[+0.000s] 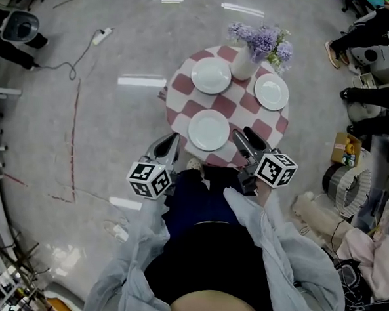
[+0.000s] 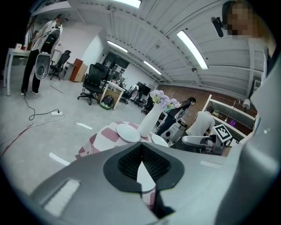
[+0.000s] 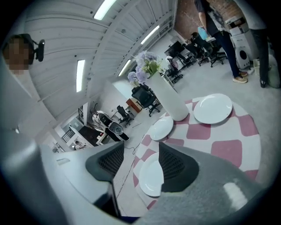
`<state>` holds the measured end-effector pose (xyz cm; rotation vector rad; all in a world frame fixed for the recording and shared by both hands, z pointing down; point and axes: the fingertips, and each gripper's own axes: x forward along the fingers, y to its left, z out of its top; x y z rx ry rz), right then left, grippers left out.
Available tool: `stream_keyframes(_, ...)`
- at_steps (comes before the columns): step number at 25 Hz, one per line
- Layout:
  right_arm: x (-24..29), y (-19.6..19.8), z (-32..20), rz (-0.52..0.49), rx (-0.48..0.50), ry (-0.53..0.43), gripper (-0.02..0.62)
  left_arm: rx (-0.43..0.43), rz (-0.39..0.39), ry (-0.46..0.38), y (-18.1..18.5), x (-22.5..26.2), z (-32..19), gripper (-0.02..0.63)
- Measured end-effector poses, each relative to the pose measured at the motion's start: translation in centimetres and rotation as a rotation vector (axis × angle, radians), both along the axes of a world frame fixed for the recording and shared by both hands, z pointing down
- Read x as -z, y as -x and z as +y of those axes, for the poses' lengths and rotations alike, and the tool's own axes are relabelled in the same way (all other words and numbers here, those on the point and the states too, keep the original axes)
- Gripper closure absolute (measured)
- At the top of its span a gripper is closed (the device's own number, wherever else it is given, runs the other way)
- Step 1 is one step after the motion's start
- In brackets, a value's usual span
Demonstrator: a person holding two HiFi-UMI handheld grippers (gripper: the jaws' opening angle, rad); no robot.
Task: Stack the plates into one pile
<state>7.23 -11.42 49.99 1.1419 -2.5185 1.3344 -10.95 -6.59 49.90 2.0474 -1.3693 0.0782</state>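
A round table with a pink-and-white checked cloth (image 1: 185, 85) carries three separate white plates: a near plate (image 1: 208, 130), a far left plate (image 1: 211, 75) and a right plate (image 1: 271, 92). My left gripper (image 1: 172, 142) hovers off the table's near left edge, its pads touching at the tips (image 2: 141, 151). My right gripper (image 1: 247, 136) is over the near right rim, just right of the near plate. It is open and empty (image 3: 140, 165); the near plate (image 3: 150, 176) shows through the gap. The other plates (image 3: 161, 128) (image 3: 213, 108) lie beyond.
A white vase of purple flowers (image 1: 245, 62) stands between the two far plates. A cable and power strip (image 1: 100, 35) lie on the grey floor at left. Boxes and equipment (image 1: 345, 149) crowd the right side. Office chairs (image 2: 93, 81) and people stand farther off.
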Motion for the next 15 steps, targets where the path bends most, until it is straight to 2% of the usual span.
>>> stream_keyframes(7,-4.2,0.3,-3.5,-0.178,-0.035,0.212,0.354,0.048,0.014,0.04,-0.5,-1.4,-1.7,0.595)
stream_keyframes(15,-7.6,1.1,-7.1,-0.245,-0.037,0.329,0.354,0.114,0.025,0.095,-0.2,-3.4,-2.9,0.595)
